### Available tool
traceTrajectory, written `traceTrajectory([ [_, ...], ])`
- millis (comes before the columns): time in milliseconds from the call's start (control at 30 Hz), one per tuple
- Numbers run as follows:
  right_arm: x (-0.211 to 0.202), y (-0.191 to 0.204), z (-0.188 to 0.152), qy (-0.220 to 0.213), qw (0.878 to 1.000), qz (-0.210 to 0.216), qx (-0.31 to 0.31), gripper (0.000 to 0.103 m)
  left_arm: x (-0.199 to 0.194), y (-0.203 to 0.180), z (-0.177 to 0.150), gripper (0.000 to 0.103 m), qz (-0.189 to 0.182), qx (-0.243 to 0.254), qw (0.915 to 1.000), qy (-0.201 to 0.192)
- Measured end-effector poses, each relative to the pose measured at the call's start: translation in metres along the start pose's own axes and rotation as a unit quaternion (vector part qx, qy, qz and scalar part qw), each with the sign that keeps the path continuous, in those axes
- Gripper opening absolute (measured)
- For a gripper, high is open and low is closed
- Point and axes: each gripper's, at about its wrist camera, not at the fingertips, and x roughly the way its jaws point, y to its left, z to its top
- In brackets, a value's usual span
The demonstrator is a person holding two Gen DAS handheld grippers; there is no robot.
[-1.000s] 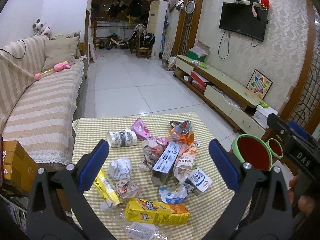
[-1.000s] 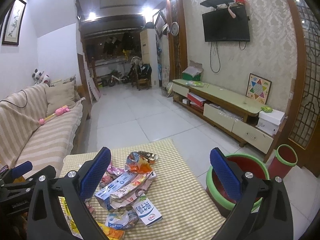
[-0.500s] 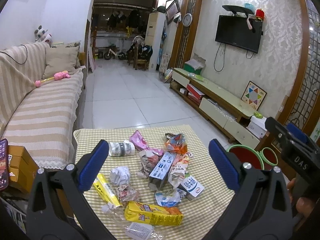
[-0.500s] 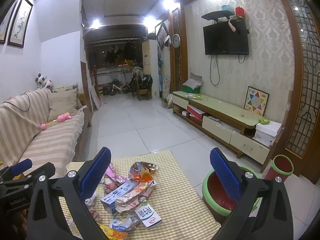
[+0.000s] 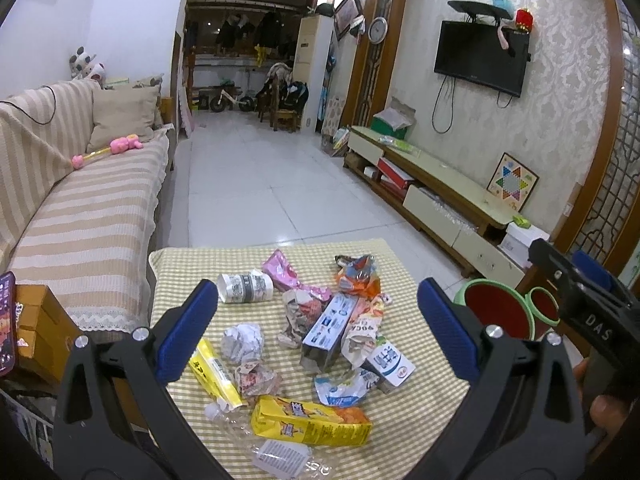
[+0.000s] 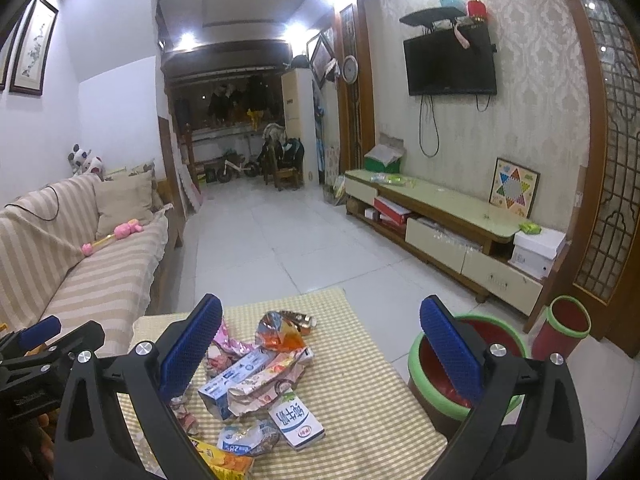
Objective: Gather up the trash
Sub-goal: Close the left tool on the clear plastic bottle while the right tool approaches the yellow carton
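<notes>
A heap of trash lies on the yellow checked tablecloth: a yellow carton, a crumpled paper ball, a white cup on its side, a blue and white box, a small milk carton, and an orange wrapper. My left gripper is open and empty above the heap. My right gripper is open and empty, above the table's right part. A green-rimmed red bin stands on the floor right of the table.
A smaller red bin stands beyond the large one. A striped sofa runs along the left. A low TV cabinet lines the right wall. A cardboard box sits left of the table. White tiled floor lies beyond.
Both grippers have risen and pulled back, so the trash looks smaller and lower in view. Nothing was picked up; both stay open.
</notes>
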Motion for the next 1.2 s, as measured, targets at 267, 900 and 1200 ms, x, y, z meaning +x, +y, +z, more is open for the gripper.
traceTrajectory([
  [267,0.041,0.006,-0.022,0.060,0.998,0.022,-0.024,0.096,0.022,0.018,-0.023,0.098,0.019,0.003,0.9989,0.043],
  [900,0.083,0.007,-0.082,0.173,0.979,0.060,-0.093,0.096,0.109,0.082,-0.163,0.085,-0.012,-0.201,0.9300,0.308],
  [1200,0.089,0.051,-0.106,0.235,0.938,0.170,-0.187,0.091,0.088,0.095,-0.159,0.065,-0.028,-0.206,0.9379,0.278],
])
